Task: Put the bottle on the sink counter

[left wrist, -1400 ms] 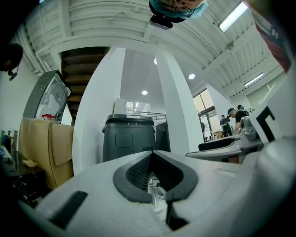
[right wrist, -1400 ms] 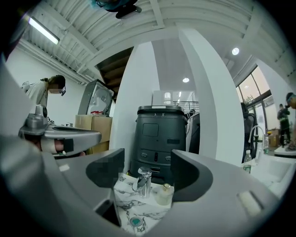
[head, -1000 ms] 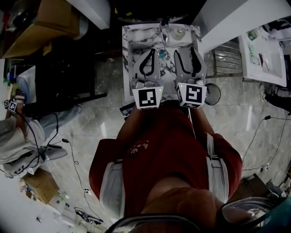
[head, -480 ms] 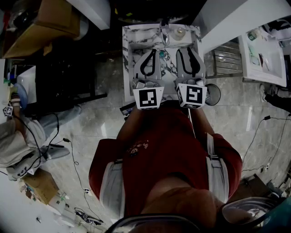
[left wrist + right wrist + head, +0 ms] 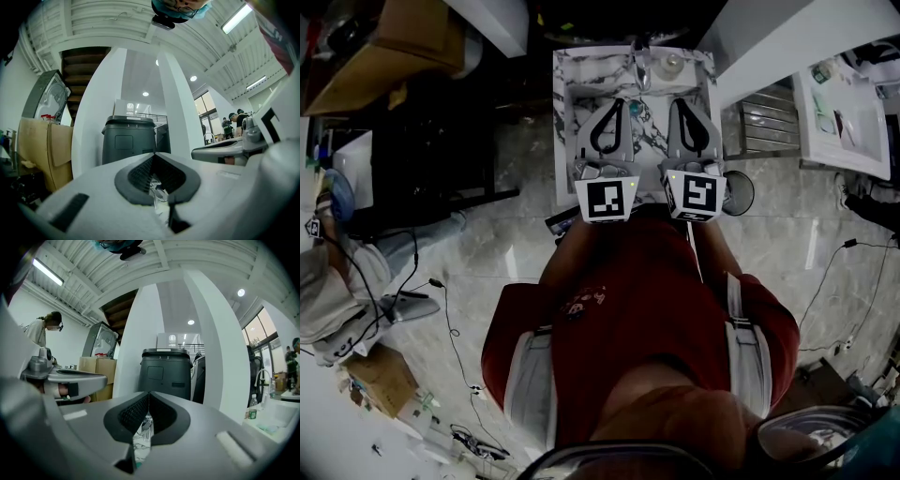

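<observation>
1. Left gripper (image 5: pixel 611 103) and right gripper (image 5: pixel 688 101): both pairs of jaws are closed tip to tip and hold nothing. Both hang over the sink counter (image 5: pixel 565 112).
2. The bottle, judged to be the pale round thing (image 5: pixel 672 65), stands at the back of the counter, just beside the tap (image 5: pixel 641 67) and ahead of the right gripper.
3. Risk: a closed gripper moved forward would probably knock the bottle over or jam it against the tap.
4. Risk: a light bottle, once tipped, may roll off the counter.
</observation>
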The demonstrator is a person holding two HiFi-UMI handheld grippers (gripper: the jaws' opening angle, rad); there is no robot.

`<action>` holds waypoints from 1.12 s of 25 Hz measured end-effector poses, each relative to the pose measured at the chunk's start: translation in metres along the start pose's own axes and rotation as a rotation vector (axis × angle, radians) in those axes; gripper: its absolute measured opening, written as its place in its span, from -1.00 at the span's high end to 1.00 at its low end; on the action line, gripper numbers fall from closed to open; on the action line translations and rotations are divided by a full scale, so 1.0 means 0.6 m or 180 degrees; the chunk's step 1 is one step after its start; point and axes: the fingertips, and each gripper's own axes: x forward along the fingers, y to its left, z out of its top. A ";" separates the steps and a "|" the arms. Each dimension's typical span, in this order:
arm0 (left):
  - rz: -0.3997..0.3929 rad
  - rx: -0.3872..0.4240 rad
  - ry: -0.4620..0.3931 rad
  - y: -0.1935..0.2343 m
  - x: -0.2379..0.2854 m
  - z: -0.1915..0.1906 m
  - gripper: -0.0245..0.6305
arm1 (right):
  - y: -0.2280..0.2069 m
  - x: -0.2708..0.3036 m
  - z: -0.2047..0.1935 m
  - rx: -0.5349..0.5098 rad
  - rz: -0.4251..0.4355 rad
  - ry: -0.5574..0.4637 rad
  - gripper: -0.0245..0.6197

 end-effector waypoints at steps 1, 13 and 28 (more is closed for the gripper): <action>0.0001 0.0004 0.0000 0.000 0.000 0.000 0.92 | 0.000 0.000 0.000 0.0000 0.0003 0.0001 0.91; 0.0016 -0.0004 0.0011 0.002 -0.009 -0.003 0.92 | 0.011 -0.005 -0.007 -0.0032 0.0078 0.0097 0.92; 0.0018 0.0006 0.0013 -0.003 -0.014 -0.002 0.92 | 0.003 -0.012 -0.013 -0.0068 0.0000 0.0152 0.92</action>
